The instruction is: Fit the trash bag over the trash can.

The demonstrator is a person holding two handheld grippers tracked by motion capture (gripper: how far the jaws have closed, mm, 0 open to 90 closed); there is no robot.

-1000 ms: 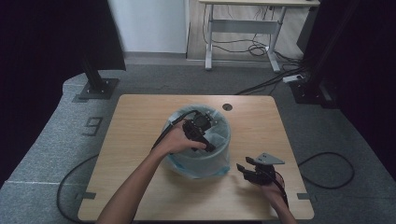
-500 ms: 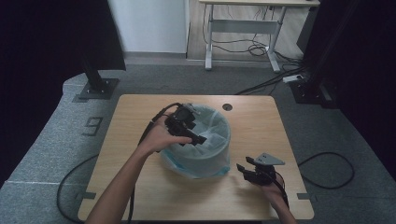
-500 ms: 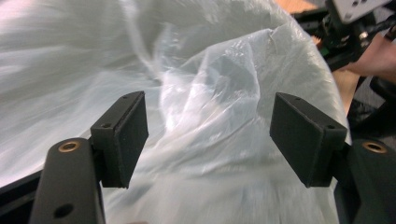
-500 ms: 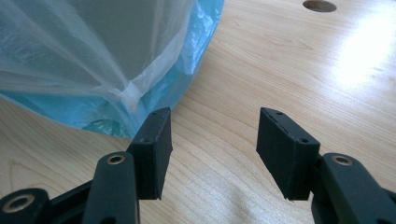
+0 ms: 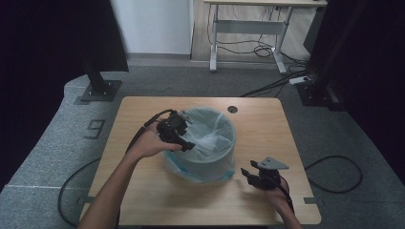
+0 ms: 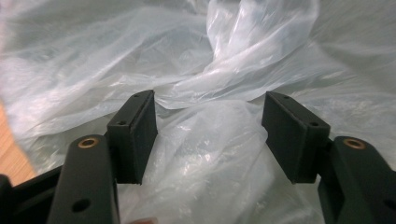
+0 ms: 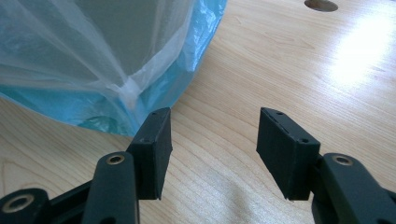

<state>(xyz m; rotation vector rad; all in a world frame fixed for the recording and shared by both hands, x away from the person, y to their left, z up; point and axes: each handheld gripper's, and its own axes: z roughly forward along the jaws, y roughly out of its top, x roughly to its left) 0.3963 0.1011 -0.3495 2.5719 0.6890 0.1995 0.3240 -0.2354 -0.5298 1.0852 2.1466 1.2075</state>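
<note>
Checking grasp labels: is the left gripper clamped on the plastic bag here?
No, the left gripper has its jaws spread apart, with the plastic bag loose beyond them.

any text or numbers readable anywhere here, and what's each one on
"9": a large pale numeral on the grey floor mat left of the table.
No print, label or brand can be made out on the clear plastic liner, on the bin it lines, on the left gripper or on the right gripper.
</note>
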